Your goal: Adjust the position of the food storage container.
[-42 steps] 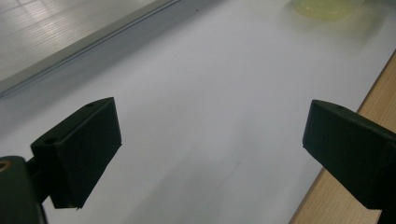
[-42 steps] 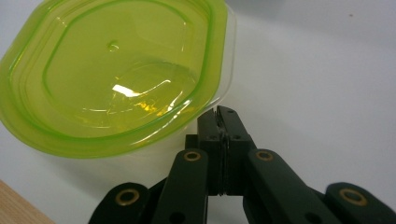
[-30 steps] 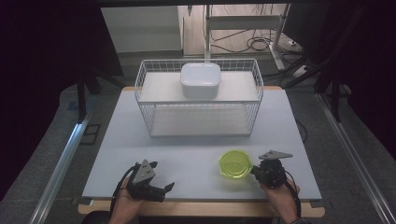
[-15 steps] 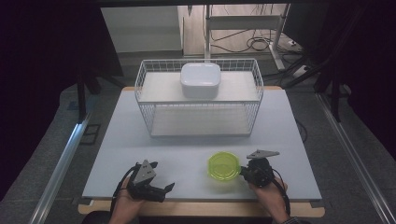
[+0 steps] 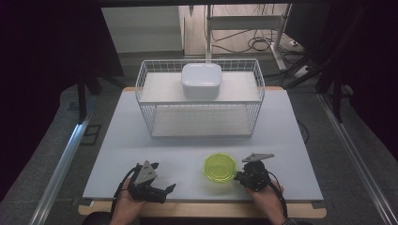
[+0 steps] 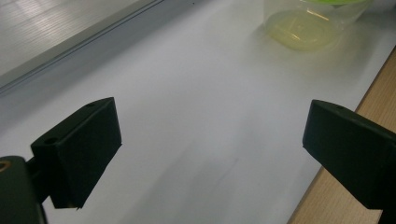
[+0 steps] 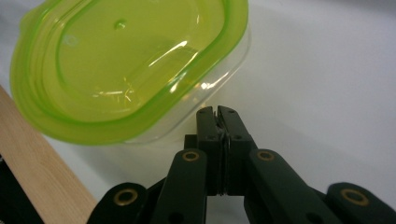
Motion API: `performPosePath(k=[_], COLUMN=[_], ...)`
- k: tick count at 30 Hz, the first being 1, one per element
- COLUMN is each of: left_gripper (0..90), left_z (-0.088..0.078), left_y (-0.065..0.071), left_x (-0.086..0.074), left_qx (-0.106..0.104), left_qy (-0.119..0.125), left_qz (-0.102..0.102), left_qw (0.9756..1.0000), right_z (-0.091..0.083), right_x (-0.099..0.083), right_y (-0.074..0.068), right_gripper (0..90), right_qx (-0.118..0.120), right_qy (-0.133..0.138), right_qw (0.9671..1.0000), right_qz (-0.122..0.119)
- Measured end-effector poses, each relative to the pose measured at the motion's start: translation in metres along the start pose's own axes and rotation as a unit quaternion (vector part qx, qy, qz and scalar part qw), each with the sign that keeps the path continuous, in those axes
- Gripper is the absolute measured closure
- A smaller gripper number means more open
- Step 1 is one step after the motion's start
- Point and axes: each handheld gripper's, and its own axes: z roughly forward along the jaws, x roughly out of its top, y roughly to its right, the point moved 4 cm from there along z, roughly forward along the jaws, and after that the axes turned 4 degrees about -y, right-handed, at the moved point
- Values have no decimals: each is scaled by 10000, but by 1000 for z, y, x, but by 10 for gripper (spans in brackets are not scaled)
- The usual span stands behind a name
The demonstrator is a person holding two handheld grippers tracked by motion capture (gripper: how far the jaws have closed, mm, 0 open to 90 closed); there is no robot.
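Where floor darkens, pale table (image 5: 141,140) bears wire basket (image 5: 145,93).

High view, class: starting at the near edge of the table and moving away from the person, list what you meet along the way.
Left gripper and right gripper near the front edge → green-lidded container → bare stretch of table → wire basket → white box sitting on the basket's upper shelf.

Pale grey-white table (image 5: 117,140) with a wooden front edge, white wire basket (image 5: 155,119) standing at 12 o'clock, lidded yellow-green container (image 5: 219,167) resting toward 5 o'clock near the front edge, well apart from the basket, bare surface at 9 o'clock.
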Motion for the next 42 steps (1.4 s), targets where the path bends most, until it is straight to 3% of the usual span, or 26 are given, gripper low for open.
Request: performPosePath(k=[13, 20, 25, 30, 34, 42], left_gripper=[41, 41, 42, 41, 41, 39], left_z=[0, -1, 0, -1, -3, -7], left_y=[-1, -1, -1, -1, -2, 0], left_x=[0, -1, -1, -2, -3, -8], left_qx=[0, -6, -12, 6, -6, 65], left_qy=[-9, -6, -27, -47, -96, -240], left_qz=[-7, -13, -4, 3, -16, 123], left_qw=[10000, 10000, 10000, 10000, 10000, 9996], right_z=[30, 43, 40, 26, 11, -12], right_x=[34, 49, 47, 45, 39, 30], right_y=[-14, -18, -11, -3, 1, 3], right_gripper=[881, 882, 867, 823, 715, 354], right_qx=[257, 273, 146, -11, -148, -254], right_qy=[59, 63, 89, 239, 332, 551], right_qw=[9993, 9986, 9989, 9990, 9984, 9962], right_qz=[-267, -438, -436, -376, -436, -621])
